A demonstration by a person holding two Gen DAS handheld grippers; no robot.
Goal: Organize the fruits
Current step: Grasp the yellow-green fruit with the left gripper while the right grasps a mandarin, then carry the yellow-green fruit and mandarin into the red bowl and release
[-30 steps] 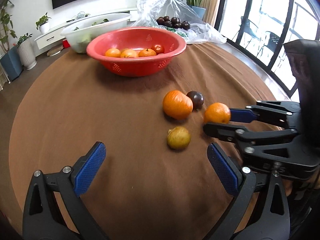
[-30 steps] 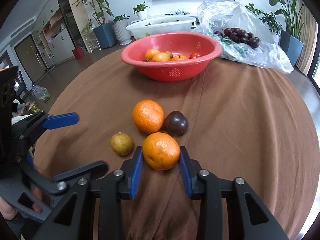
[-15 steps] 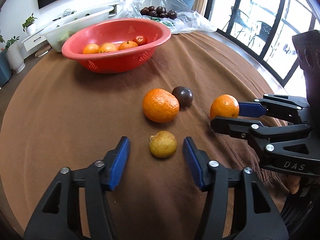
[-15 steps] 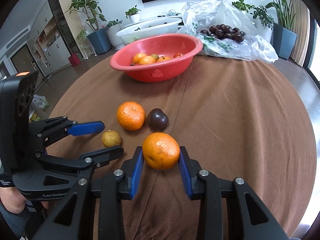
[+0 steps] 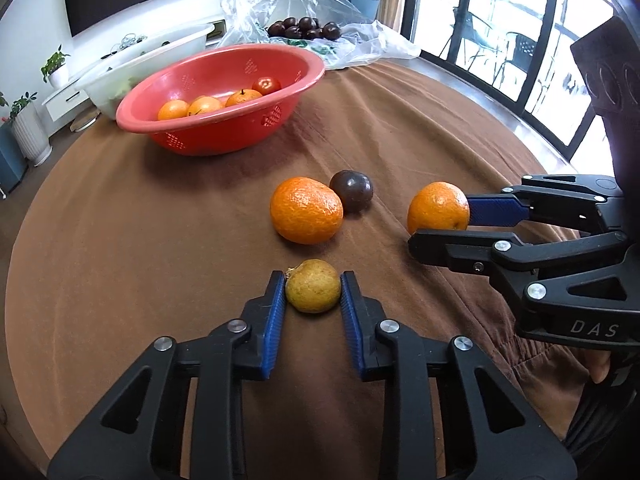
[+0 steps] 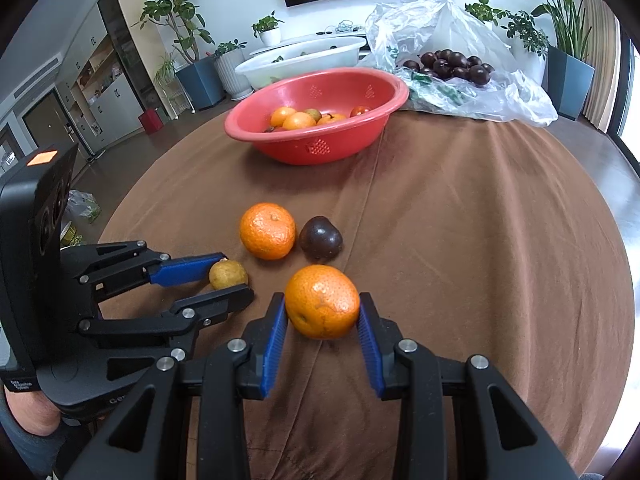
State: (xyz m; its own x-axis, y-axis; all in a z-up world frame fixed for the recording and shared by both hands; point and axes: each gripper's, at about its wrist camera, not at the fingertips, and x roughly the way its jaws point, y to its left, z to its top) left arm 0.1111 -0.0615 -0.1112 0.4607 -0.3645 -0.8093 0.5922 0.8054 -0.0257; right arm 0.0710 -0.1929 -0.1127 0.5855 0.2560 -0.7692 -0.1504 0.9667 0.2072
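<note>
On the brown tablecloth my left gripper (image 5: 313, 286) is shut on a small yellow-green fruit (image 5: 313, 286), its blue pads pressed to both sides. My right gripper (image 6: 322, 307) is shut on an orange (image 6: 322, 302), held just above the cloth. Each gripper also shows in the other view: the right gripper (image 5: 440, 220) with its orange (image 5: 438, 206), the left gripper (image 6: 228, 278) with the yellow-green fruit (image 6: 228, 275). A second orange (image 5: 306, 210) and a dark purple fruit (image 5: 352, 191) lie loose between them. Further back stands a red basin (image 5: 224, 120) with several oranges and a tomato.
Behind the red basin stand a white tub (image 5: 144, 64) and a clear plastic bag (image 5: 320, 20) of dark purple fruits (image 5: 306, 28). The round table's edge (image 5: 532, 148) curves along the right, near tall windows. Potted plants (image 6: 176, 28) stand on the floor at the far left.
My left gripper went from wide open to shut around the small yellow-green fruit, having come forward over it. The right gripper kept its hold on the orange and stayed put.
</note>
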